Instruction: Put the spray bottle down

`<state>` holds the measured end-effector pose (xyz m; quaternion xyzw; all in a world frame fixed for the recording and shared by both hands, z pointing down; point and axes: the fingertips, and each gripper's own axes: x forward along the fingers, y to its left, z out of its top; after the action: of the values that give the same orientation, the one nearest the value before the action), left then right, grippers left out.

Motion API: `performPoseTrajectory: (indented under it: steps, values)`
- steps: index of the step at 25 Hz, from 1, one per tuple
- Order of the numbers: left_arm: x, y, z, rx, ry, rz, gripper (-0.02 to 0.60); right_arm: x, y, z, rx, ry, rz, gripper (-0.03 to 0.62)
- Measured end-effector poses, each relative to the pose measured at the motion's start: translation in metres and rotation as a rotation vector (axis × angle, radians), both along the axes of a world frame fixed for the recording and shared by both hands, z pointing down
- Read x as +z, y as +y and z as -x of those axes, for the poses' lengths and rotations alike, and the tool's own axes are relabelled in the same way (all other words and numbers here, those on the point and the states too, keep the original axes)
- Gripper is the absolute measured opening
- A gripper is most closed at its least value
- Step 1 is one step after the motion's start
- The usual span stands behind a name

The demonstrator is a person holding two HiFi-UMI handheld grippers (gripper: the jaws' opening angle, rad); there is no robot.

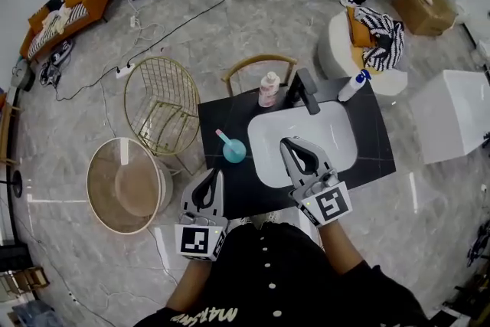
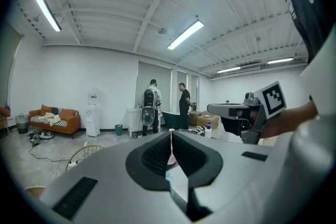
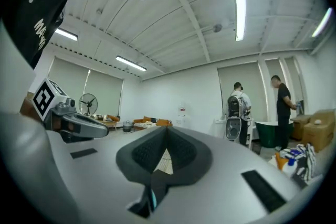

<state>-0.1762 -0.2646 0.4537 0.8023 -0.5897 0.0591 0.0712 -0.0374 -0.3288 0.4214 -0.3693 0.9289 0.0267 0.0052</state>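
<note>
The spray bottle [image 1: 354,85], white with a blue trigger head, rests on the far right corner of the black counter [image 1: 375,142], leaning toward the right; the left gripper view shows it small in the distance [image 2: 208,131]. My right gripper [image 1: 287,142] hangs over the white sink basin [image 1: 268,157], its jaws shut with nothing between them [image 3: 167,131]. The left gripper [image 1: 210,174] is at the counter's near left edge, jaws also together and empty [image 2: 170,134]. Neither gripper touches the bottle.
On the counter stand a pink soap bottle [image 1: 269,89], a black faucet [image 1: 304,92] and a teal cup with a toothbrush [image 1: 233,150]. A gold wire chair [image 1: 162,107] and a round wicker stool [image 1: 126,184] stand to the left. A white seat with clothes [image 1: 367,42] is behind.
</note>
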Motion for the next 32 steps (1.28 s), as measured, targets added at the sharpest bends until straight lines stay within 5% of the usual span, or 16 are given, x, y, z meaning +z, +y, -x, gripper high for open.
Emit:
performPoseTrajectory:
  steps: [18, 32]
  values:
    - [-0.037, -0.033, 0.002, 0.053, -0.006, -0.122, 0.015, -0.037, 0.011, -0.076, 0.238, 0.026, -0.050, -0.005]
    - [-0.043, -0.029, 0.009, 0.019, -0.031, -0.132, 0.015, -0.034, 0.007, -0.067, 0.193, 0.017, -0.057, -0.005]
